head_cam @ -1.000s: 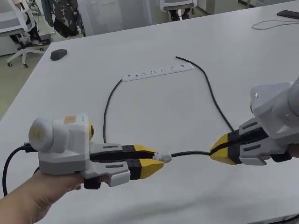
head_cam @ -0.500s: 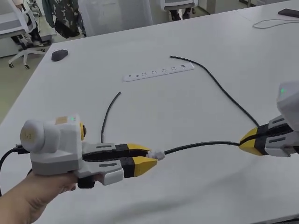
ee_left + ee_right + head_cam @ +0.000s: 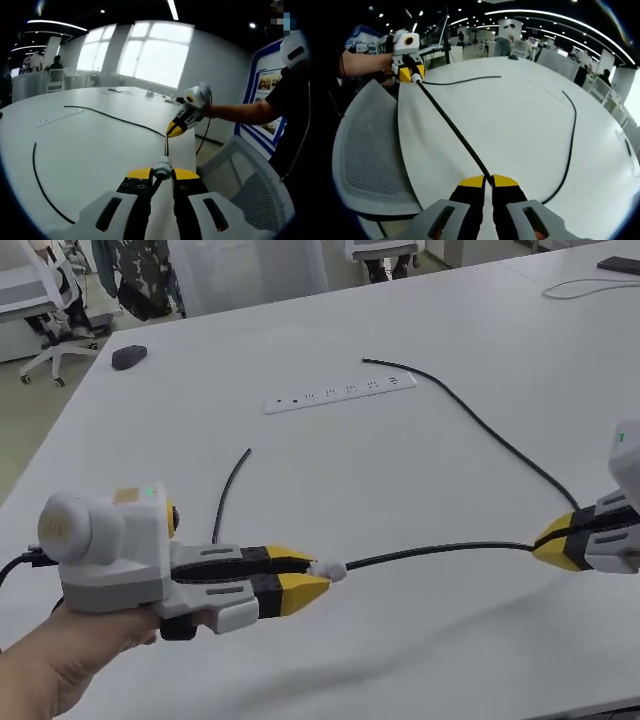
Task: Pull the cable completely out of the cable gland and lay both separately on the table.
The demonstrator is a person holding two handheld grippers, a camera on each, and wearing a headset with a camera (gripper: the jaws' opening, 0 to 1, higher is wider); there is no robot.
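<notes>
In the head view my left gripper (image 3: 318, 574) is low on the left, shut on the small white cable gland (image 3: 329, 568). A black cable (image 3: 440, 551) runs out of the gland, taut, to my right gripper (image 3: 541, 541), which is shut on it at the right edge. Past that gripper the cable trails back across the table. A short tail (image 3: 230, 492) lies behind the left gripper. The left gripper view has the gland (image 3: 162, 167) between its jaws and the right gripper (image 3: 174, 129) ahead. The right gripper view shows the cable (image 3: 451, 128) leading to the left gripper (image 3: 414, 76).
A white power strip (image 3: 340, 393) lies mid-table, a dark mouse-like object (image 3: 128, 356) at the far left, a thin grey cable (image 3: 590, 286) at the far right. Office chairs stand beyond the table's far edge. A mesh chair (image 3: 365, 165) sits beside the table's near edge.
My right gripper has moved right with the cable, drawing more of it through the gland. The tail behind my left gripper has grown shorter. The left gripper has shifted slightly left.
</notes>
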